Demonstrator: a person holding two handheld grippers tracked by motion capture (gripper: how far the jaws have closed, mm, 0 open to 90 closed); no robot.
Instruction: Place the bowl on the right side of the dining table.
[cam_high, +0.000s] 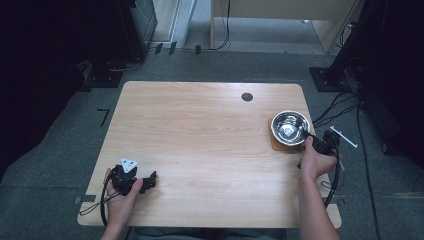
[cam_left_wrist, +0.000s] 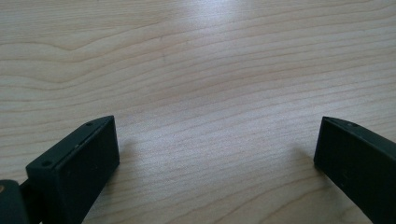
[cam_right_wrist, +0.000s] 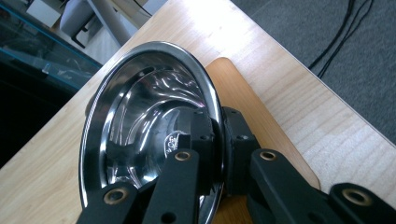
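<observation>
At the right of the high view, the right tool (cam_high: 311, 136) pinches the near rim of a steel bowl (cam_high: 290, 127), which sits on a round wooden coaster (cam_high: 278, 145) near the right edge of the tabletop (cam_high: 210, 150). In the right gripper view the steel bowl (cam_right_wrist: 149, 121) fills the centre of the frame; one jaw lies inside the bowl and the other outside, pressed against the rim between them, with the wooden coaster (cam_right_wrist: 247, 102) showing to the right. The left tool (cam_high: 150, 181) rests low at the lower left of the high view, held by a hand (cam_high: 120, 197). In the left gripper view the left tool (cam_left_wrist: 217, 154) is spread wide over bare wood.
</observation>
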